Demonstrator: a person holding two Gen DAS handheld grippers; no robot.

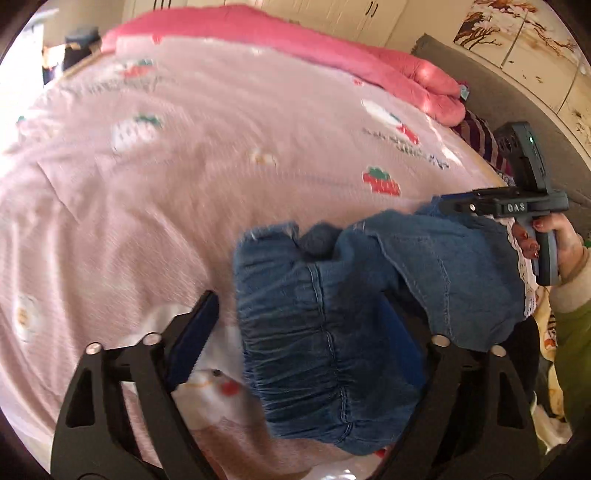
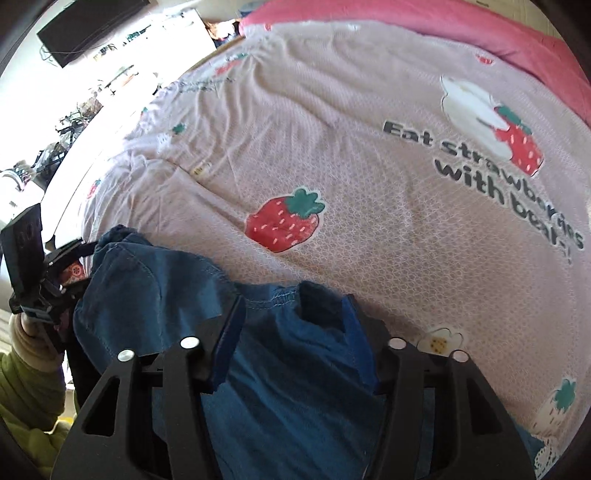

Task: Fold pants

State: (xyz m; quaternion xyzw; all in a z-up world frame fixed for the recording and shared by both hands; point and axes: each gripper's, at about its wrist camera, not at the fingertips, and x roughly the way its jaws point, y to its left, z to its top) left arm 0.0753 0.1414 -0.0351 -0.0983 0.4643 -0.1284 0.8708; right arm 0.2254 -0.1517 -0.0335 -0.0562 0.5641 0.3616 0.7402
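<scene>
Left gripper [image 1: 299,306]: black fingers w/ blue pads spread wide, pointing down at bed. Blue denim pants [image 1: 325,332] hang betw. them, gathered elastic waistband draped against right-hand pad; left-hand pad clear of cloth, pale gap showing, so no pinch.

Right gripper [image 2: 293,306]: pads much closer together, bunched fold of denim filling the gap and touching both pads, so pinching pants. Also angled down.

Pants crumpled in a heap at near edge of bed, stretched betw. both grippers, partly lifted off cover; frayed hem poking up on far side. White lace trim [image 1: 517,251] along edge nearest right hand [image 1: 561,243], which grips tool handle; cream cuff and green sleeve [image 1: 576,332] behind it.

Underneath: pale pink bedspread w/ strawberry and bear print [image 2: 369,184], wrinkled, lettering "Eat strawberries with bear" on it. Left-wrist view motion-blurred.

Further back: hot-pink quilt [image 1: 258,33] rolled along far side of bed. Beyond, cream cupboard doors [image 1: 369,14] and tree-branch painted panels [image 1: 517,33]; dark flat screen [image 2: 88,26] on wall in right-wrist view.
</scene>
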